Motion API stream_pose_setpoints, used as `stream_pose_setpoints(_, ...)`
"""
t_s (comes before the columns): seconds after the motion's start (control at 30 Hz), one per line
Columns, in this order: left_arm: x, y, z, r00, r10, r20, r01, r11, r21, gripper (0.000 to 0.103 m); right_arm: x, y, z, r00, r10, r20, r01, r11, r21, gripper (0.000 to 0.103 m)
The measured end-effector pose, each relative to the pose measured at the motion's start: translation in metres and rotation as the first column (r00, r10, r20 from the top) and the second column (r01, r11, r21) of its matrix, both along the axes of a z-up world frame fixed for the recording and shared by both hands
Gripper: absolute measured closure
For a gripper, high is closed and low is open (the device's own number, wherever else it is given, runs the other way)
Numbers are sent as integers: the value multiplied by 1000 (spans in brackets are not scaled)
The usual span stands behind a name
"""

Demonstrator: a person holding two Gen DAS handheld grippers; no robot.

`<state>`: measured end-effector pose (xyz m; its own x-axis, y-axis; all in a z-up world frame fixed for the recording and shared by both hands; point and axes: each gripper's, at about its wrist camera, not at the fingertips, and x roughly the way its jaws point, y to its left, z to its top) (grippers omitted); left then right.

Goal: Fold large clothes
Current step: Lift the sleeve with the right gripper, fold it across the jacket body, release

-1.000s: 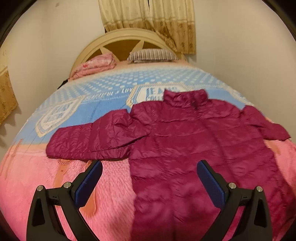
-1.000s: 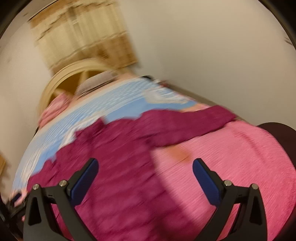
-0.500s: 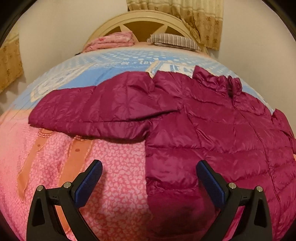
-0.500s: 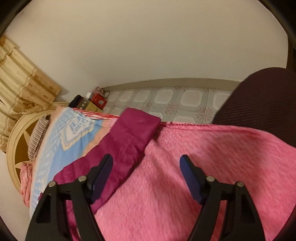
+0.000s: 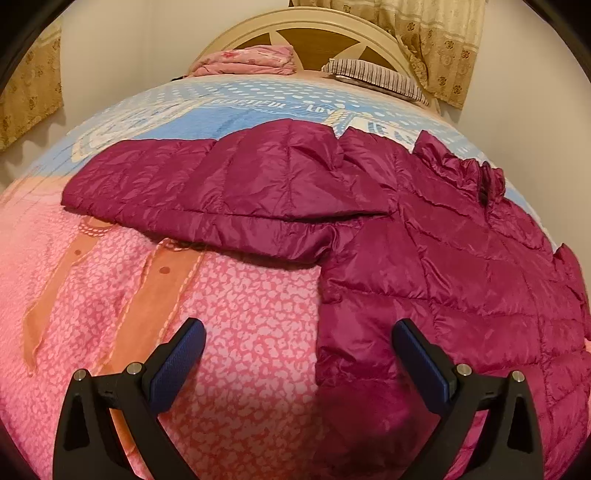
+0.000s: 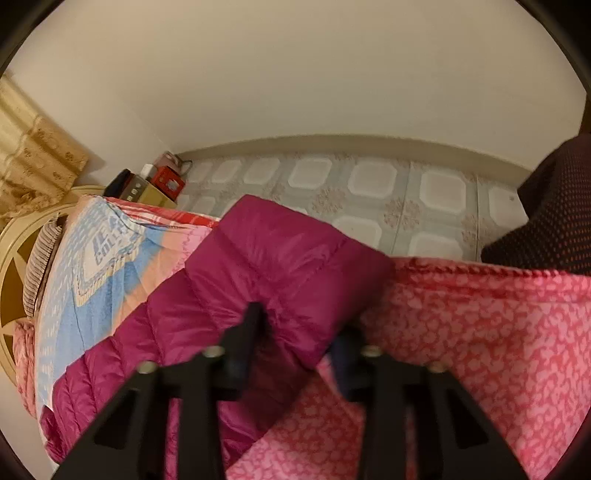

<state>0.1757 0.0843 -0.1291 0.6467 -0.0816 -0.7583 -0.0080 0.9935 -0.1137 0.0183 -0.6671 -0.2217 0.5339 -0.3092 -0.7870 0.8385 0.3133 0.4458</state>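
Puffy dark-pink quilted jacket (image 5: 424, 236) lies flat on the pink patterned bed cover (image 5: 240, 314).
Right gripper (image 6: 299, 332) has just been closing, pinching the soft, slippery sleeve end mid-frame; left gripper (image 5: 299, 360) gapes wide near the hem, the next good hold.

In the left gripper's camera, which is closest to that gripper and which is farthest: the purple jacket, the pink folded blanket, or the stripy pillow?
From the left gripper, whose jaws stand open:
1. Purple jacket: nearest, its hem edge lies right between the jaws, spreading to the right.
2 and 3. Pink folded blanket and stripy pillow: both far away at the headboard, blanket left, pillow right. Too close to call.
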Motion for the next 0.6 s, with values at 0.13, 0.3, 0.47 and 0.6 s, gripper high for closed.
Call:
stream_pose_setpoints(0.13,-7,-5,0,1000,7,4,-7,999,39,1,-4,6,16,1000,17,-7,-18,999,-48,91)
stream_pose_setpoints(0.3,-4,-2,0,1000,2,5,-2,1000,3,1,-1,37,74,997,71,-28,-76,956,-283,92)
stream_pose_setpoints(0.47,-5,4,1,1000,22,14,-22,999,-37,1,15,122,149,958,285,-19,-257,830,-495,92)
stream_pose_setpoints(0.6,-6,7,1,999,30,16,-29,998,-52,1,34,219,189,873,485,-49,-412,681,-606,92)
